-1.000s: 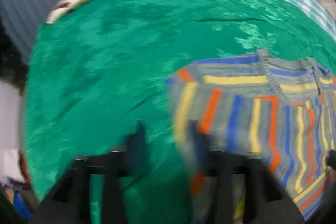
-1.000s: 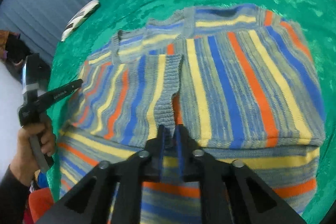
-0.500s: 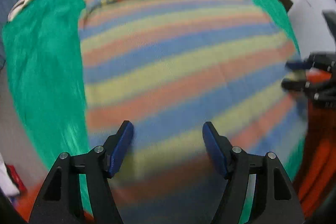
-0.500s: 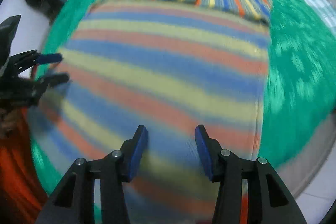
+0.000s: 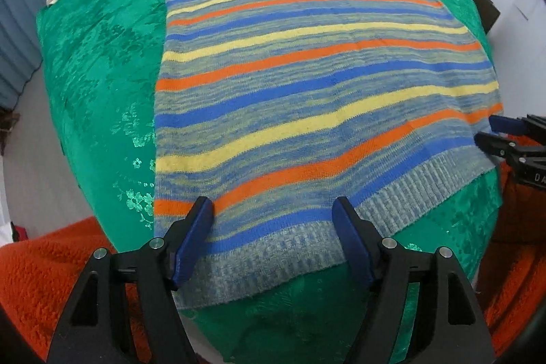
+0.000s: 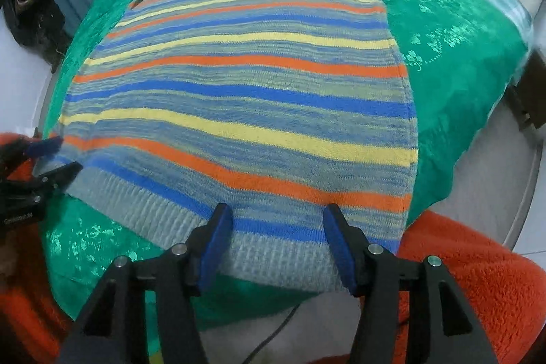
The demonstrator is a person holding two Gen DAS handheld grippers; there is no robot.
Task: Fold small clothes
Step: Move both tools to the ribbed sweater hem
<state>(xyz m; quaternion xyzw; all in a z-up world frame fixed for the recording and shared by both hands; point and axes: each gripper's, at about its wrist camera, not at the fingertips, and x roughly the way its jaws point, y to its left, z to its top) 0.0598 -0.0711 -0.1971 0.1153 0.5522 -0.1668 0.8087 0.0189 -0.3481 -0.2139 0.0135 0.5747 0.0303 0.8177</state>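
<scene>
From my left wrist camera, the left gripper [image 5: 273,220] hangs wide open and empty over the ribbed hem of the striped sweater [image 5: 307,74], spread flat on the green cloth [image 5: 95,57], its sleeves folded in at the far end. From my right wrist camera, the right gripper [image 6: 277,227] is equally wide and empty above the hem's other corner; closing too deep, I judge, could pinch the cloth underneath and drag it up.

My left gripper [image 5: 273,214] spread wide over sweater [image 5: 307,74] hem, bare green cloth [image 5: 95,57] at nine o'clock, right gripper [image 5: 491,132] blocking three o'clock.
</scene>
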